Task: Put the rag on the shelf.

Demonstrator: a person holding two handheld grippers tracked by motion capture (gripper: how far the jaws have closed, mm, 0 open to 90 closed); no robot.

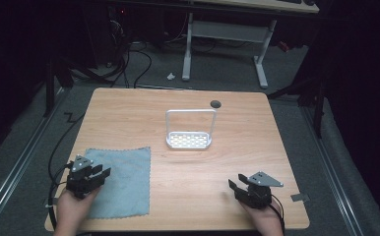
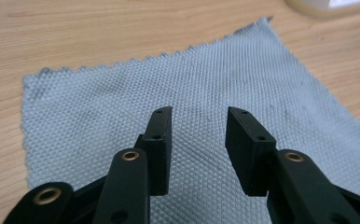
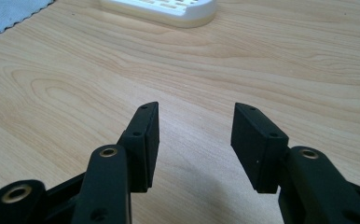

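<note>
light: dim room, table lit from above | focus: near jaws slightly soft | glare: none

One grey cloth (image 1: 120,181), one white rack (image 1: 189,130), one wooden table (image 1: 237,162), two tongs: left (image 1: 104,172), right (image 1: 233,185)

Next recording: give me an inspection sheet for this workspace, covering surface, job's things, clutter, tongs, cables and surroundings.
Surface: wooden table, with a dark round hole near the far edge.
Job's things: grey cloth lying flat at the near left; white rack with an upright hoop handle standing mid-table.
Clutter: nothing seen on the table.
Tongs: left tongs open, over the cloth, nothing between the jaws; right tongs open above bare wood, holding nothing.
Cables: one trails from each of the tongs; more lie on the floor behind the table.
Surroundings: dark room, grey carpet, white desk legs behind, a scrap of white paper on the floor.
</note>
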